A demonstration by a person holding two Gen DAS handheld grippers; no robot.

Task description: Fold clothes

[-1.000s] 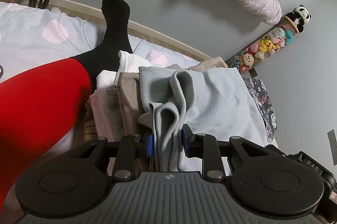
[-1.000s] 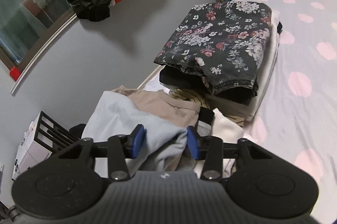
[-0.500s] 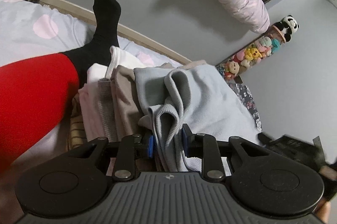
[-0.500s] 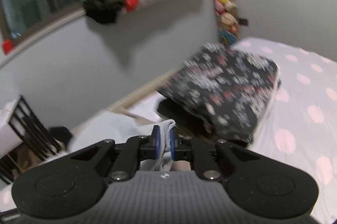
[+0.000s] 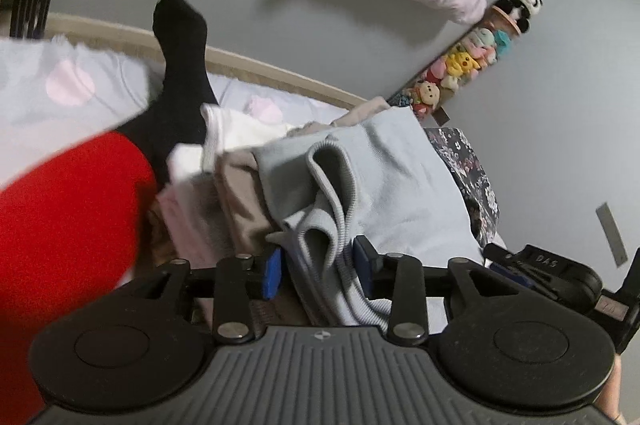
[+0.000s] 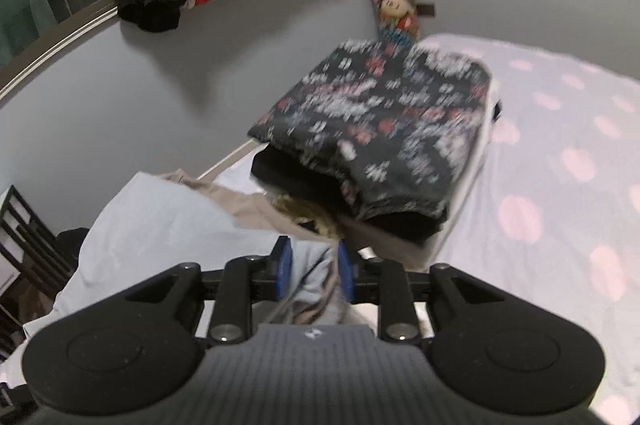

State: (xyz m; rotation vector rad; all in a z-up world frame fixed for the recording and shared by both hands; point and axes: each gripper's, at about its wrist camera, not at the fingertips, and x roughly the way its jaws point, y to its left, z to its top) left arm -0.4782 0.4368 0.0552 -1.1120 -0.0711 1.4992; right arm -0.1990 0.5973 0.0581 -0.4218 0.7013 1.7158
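Note:
A light blue sweatshirt (image 5: 400, 177) with ribbed cuffs lies on top of a pile of clothes; it also shows in the right wrist view (image 6: 160, 225). My left gripper (image 5: 318, 261) has its jaws around the ribbed cuff and hem, with a wide gap between them. My right gripper (image 6: 314, 267) has its jaws around a bunched fold of the same sweatshirt, also parted. The right gripper body shows at the right edge of the left wrist view (image 5: 552, 273).
A folded stack topped by a dark floral garment (image 6: 380, 129) sits on the dotted bed sheet (image 6: 560, 185). A leg in a red trouser (image 5: 68, 217) and black sock (image 5: 180, 65) lies left of the pile. Beige and white clothes (image 5: 236, 185) lie under the sweatshirt. Plush toys (image 5: 460, 65) line the wall.
Both grippers' jaws have widened since half a second ago; the right was pinched tight on cloth then. The left view shifted slightly; the right gripper came closer on its right.

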